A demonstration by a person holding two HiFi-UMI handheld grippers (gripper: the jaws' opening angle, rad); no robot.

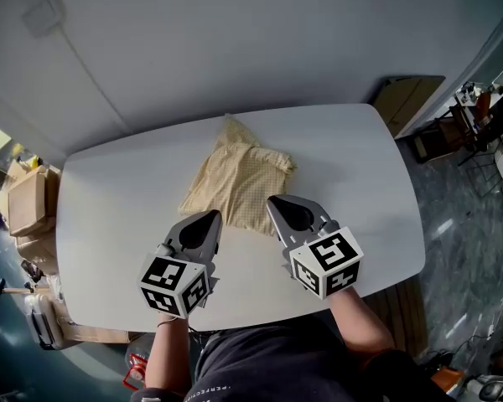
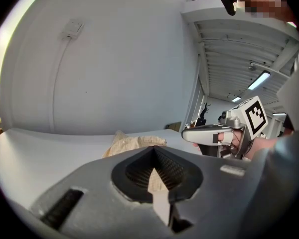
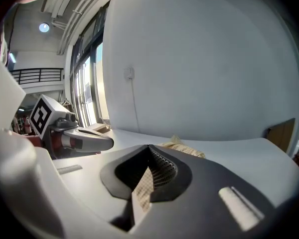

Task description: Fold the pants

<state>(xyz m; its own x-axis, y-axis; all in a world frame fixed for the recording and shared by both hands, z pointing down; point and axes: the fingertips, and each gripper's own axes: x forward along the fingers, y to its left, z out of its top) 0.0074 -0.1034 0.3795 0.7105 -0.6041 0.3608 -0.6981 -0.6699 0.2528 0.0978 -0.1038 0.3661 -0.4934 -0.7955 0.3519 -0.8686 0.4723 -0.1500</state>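
The pants (image 1: 239,178) are a pale yellow checked cloth, lying bunched and partly folded at the middle of the white table (image 1: 109,216). My left gripper (image 1: 211,218) is shut on the cloth's near edge at the left. My right gripper (image 1: 277,201) is shut on the same edge at the right. In the left gripper view a strip of the fabric (image 2: 157,180) is pinched between the jaws, and the rest of the pants (image 2: 134,142) lies beyond. The right gripper view shows the checked cloth (image 3: 142,185) clamped the same way. Each gripper sees the other beside it.
Cardboard boxes (image 1: 29,199) stand on the floor left of the table. A wooden panel (image 1: 411,99) leans at the back right, with clutter (image 1: 486,115) further right. The person's arm (image 1: 356,321) is at the table's near edge.
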